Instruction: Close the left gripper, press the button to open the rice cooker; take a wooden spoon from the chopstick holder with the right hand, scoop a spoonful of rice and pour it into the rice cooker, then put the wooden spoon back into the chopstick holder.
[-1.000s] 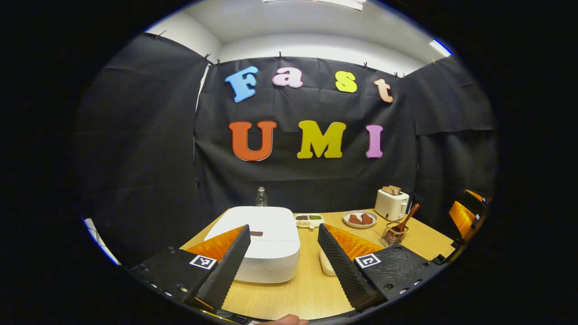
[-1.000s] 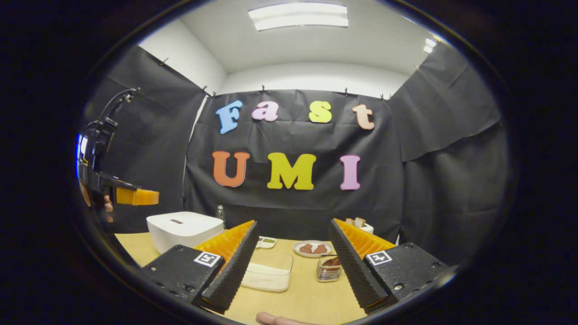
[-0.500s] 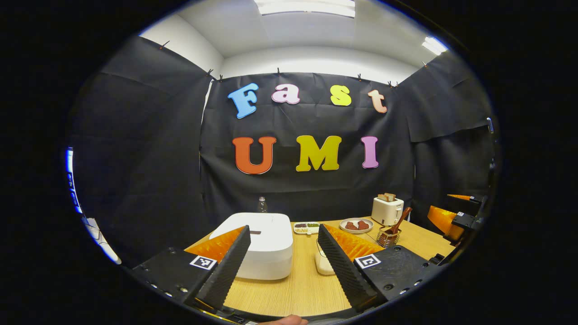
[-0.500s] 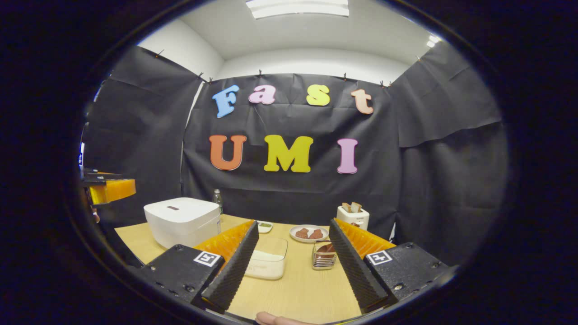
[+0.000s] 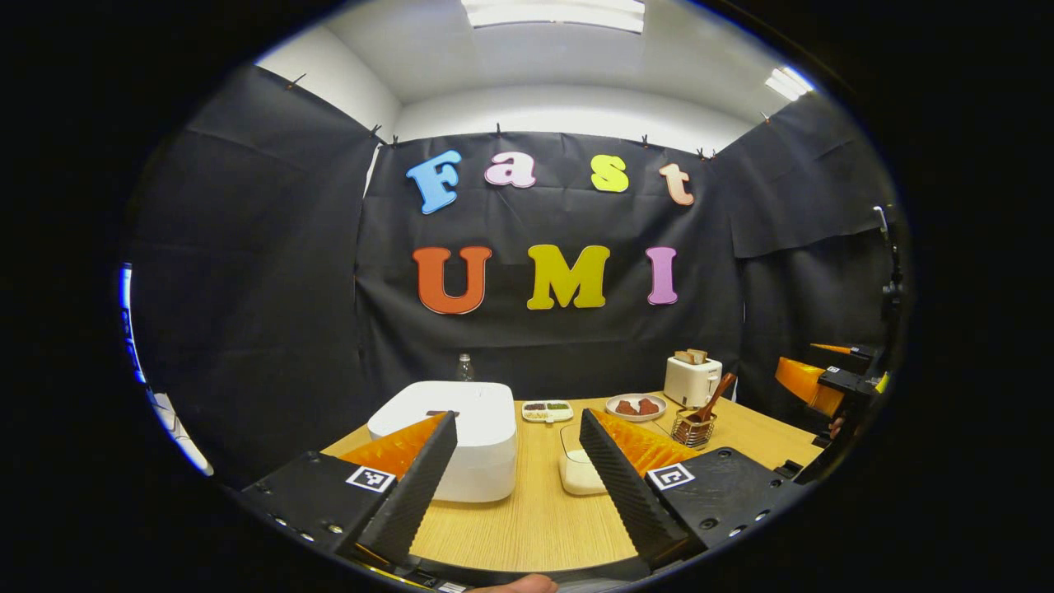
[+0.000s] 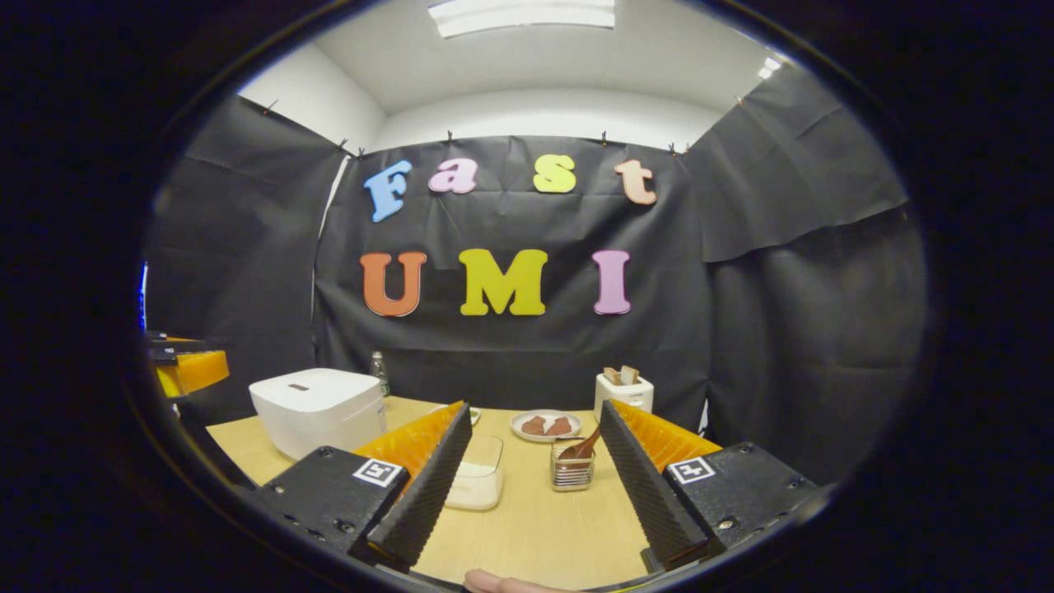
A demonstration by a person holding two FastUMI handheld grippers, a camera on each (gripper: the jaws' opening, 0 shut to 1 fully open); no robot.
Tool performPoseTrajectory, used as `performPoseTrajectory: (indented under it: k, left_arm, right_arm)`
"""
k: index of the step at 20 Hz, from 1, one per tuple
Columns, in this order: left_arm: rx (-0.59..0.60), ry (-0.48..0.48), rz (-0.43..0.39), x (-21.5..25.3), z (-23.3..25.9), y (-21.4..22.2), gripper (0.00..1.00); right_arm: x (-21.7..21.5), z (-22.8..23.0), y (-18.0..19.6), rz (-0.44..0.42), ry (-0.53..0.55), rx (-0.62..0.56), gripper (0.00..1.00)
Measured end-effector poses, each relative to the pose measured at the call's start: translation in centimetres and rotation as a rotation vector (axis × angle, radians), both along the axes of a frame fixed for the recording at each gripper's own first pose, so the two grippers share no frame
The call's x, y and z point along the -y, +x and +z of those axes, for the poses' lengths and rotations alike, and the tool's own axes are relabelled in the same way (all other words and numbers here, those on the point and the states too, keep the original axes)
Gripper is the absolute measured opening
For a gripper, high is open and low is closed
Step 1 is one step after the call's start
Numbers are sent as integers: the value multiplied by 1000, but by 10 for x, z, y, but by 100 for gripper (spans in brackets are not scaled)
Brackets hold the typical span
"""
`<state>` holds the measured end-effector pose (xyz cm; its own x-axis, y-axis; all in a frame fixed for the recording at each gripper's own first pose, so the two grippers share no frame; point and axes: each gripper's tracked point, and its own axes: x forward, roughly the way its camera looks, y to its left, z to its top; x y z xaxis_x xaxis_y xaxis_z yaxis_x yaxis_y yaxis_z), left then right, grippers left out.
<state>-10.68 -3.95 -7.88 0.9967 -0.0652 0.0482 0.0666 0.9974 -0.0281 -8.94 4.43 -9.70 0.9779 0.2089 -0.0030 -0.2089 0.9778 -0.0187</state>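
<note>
The white rice cooker [image 5: 449, 441] stands lid down on the wooden table [image 5: 535, 519], a small dark button [image 5: 436, 413] on its top. My left gripper [image 5: 517, 417] hovers open in front of it, holding nothing. A clear container of rice [image 5: 576, 471] sits right of the cooker. The wire chopstick holder [image 5: 692, 428] holds the wooden spoon [image 5: 710, 399]. In the right gripper view, my right gripper [image 6: 534, 409] is open and apart from the holder [image 6: 571, 474], spoon [image 6: 581, 448], rice container [image 6: 478, 483] and cooker [image 6: 317, 408].
At the back stand a white toaster [image 5: 692, 380] with bread, a plate of food [image 5: 636, 406], a small sectioned tray [image 5: 546, 408] and a bottle [image 5: 465, 367]. The other gripper shows at the right edge [image 5: 811, 383] and at the left edge [image 6: 185, 366].
Both grippers have drawn back from the table, so the cooker, rice container and holder look smaller and farther. Both stay open and nothing has been touched.
</note>
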Motion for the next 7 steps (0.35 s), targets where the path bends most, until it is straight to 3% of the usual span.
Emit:
performPoseTrajectory:
  k: [2,3,7]
  left_arm:
    - [3,-19,-10,2,0,-1,96]
    - [9,-23,-12,1,1,-1,96]
    - [12,-8,-1,1,-2,5,96]
  right_arm:
    - [-3,2,-2,20,17,-1,95]
    - [-2,3,-1,18,18,5,100]
    - [5,7,0,-5,22,31,100]
